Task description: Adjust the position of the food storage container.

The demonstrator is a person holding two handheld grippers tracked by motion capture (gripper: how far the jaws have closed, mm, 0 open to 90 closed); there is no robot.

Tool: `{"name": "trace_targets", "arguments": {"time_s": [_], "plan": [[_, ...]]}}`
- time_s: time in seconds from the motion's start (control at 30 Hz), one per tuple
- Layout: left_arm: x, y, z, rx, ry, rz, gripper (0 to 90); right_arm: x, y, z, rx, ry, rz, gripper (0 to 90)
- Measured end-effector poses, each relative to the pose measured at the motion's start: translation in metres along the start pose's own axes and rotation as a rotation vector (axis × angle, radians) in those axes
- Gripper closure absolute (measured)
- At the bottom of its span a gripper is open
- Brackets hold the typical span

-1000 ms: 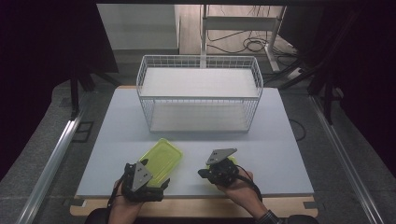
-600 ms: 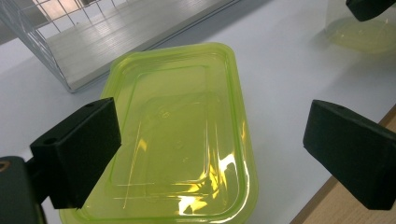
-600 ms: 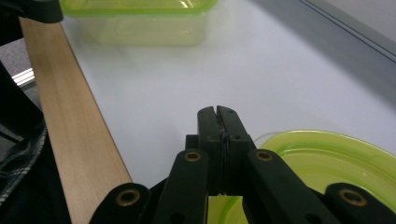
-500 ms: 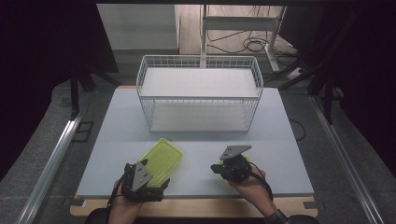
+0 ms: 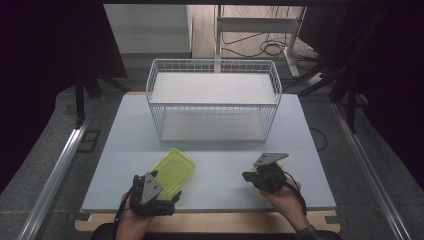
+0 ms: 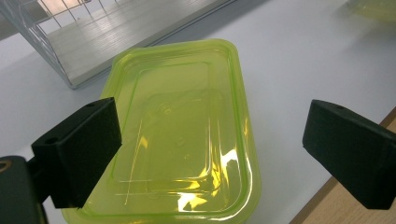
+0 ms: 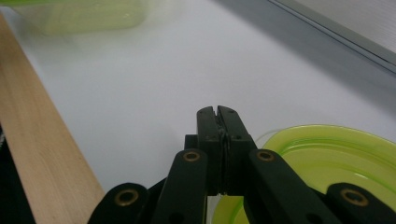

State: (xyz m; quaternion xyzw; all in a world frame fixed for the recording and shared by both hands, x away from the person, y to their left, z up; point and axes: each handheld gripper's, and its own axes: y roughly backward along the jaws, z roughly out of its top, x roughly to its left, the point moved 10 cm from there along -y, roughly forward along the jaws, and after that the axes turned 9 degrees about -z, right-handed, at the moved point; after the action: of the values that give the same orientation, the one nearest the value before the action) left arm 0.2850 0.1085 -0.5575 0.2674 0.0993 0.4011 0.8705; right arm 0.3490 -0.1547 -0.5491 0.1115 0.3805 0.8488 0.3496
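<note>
Green lid [image 7: 327,168] pinched; right hand-held gripper [image 5: 262,176] shifted right since earlier.

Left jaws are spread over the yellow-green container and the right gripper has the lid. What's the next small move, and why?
Probably ease the left gripper down and close it on the yellow-green container. Its jaws stand open on either side, above the container and not touching it, and it sits loose on the white table. The right gripper is shut on the thin edge of the round lid, so steadying the container first seems sensible.
</note>
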Motion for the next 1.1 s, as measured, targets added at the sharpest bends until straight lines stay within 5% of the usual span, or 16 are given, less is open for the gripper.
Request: {"name": "trace_targets", "arguments": {"time_s": [0.43,0.6,0.77,0.9,1.1], "plan": [[0.002,0.002,-0.001,0.006,0.028,-0.009,6.1,-0.055,0.018,-0.023,0.005,-0.097,-0.094,88.2],[-0.001,0.003,0.002,-0.005,0.032,-0.031,6.1,-0.064,0.022,-0.028,0.005,-0.124,-0.105,88.2],[-0.004,0.004,0.000,0.016,0.017,-0.032,6.0,-0.064,0.023,-0.027,-0.009,-0.095,-0.123,88.0],[-0.003,0.007,-0.002,0.033,0.018,-0.037,16.9,-0.059,0.024,-0.023,-0.025,-0.066,-0.126,88.0],[0.003,0.014,-0.007,0.043,0.074,-0.073,50.4,-0.050,0.024,-0.018,-0.045,-0.046,-0.114,87.9]]}}
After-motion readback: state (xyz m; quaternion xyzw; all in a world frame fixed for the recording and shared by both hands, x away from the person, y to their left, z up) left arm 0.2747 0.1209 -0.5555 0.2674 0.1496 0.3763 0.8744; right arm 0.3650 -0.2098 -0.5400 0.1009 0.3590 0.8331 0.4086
